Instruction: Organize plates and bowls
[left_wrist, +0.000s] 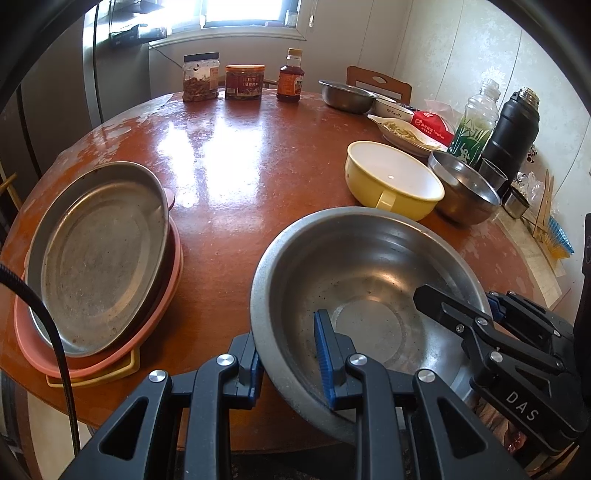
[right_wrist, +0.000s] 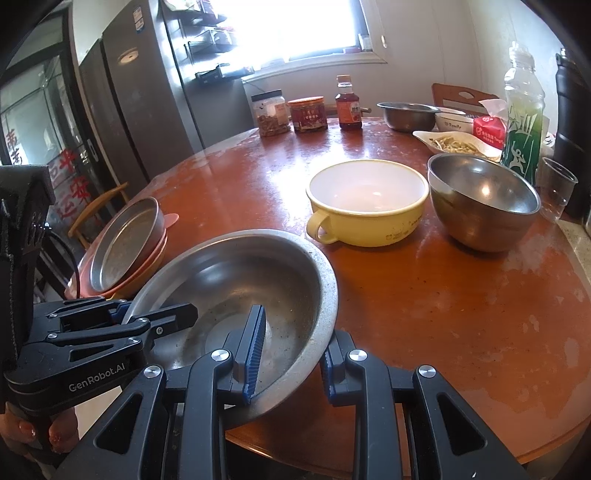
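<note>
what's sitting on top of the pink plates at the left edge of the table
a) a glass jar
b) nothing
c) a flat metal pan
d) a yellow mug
c: a flat metal pan rests tilted on the stack of pink plates, while the yellow mug stands apart on the table and the jars stay at the far edge.

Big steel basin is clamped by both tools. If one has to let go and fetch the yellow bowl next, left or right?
Right, probably. The right tool grips the basin on the side facing the yellow bowl; the left tool holds the side facing the stacked plates.
</note>
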